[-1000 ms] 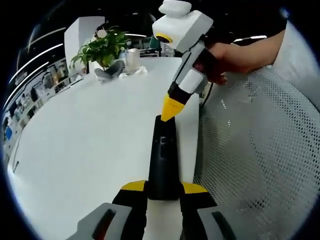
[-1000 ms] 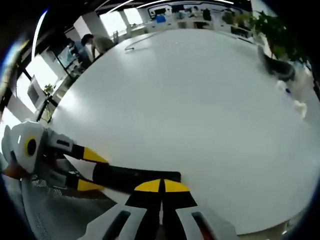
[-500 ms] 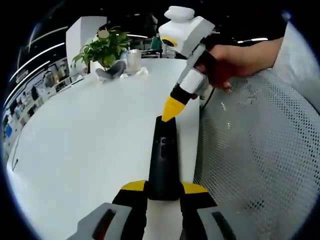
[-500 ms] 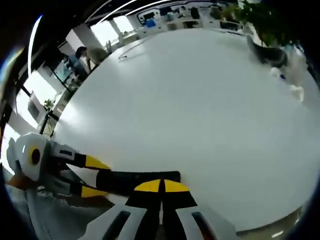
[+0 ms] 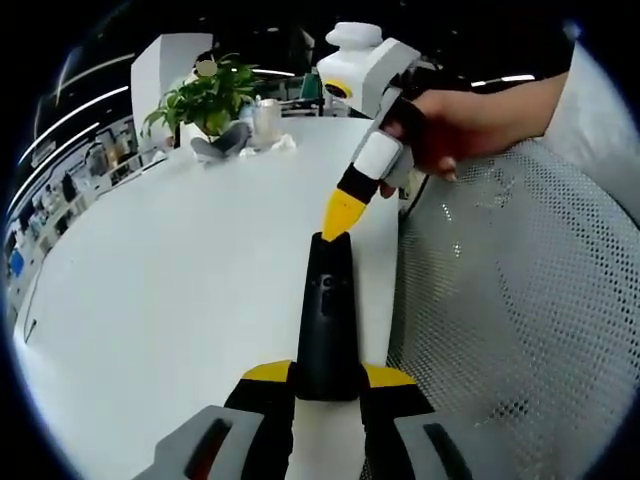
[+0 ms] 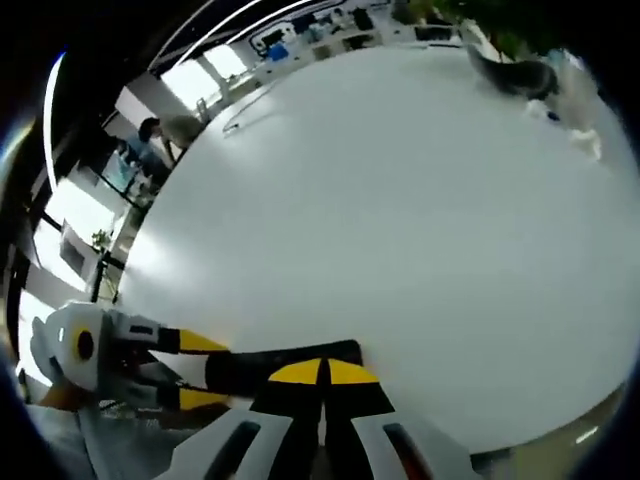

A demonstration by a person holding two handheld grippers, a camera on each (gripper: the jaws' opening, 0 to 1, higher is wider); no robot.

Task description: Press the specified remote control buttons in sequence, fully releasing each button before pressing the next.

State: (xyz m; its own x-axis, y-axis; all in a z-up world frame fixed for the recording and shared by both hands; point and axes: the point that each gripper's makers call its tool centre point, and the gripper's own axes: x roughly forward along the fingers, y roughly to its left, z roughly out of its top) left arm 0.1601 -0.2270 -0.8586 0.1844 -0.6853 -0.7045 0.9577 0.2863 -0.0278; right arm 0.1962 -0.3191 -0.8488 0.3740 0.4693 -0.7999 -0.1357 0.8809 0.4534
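Black remote [image 5: 327,320] sat clamped in my left tongs [image 5: 328,377] over the white worktop [image 5: 180,280] edge, my closed right tongs [image 5: 338,222] at its far end w/ tips together; off-centre push might've twisted it loose.

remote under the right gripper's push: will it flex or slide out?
Probably stiff: the remote looks like a straight hard bar. Sliding seems unlikely, since the left gripper is shut on its near end. The far end, pressed by the right gripper, might dip slightly.
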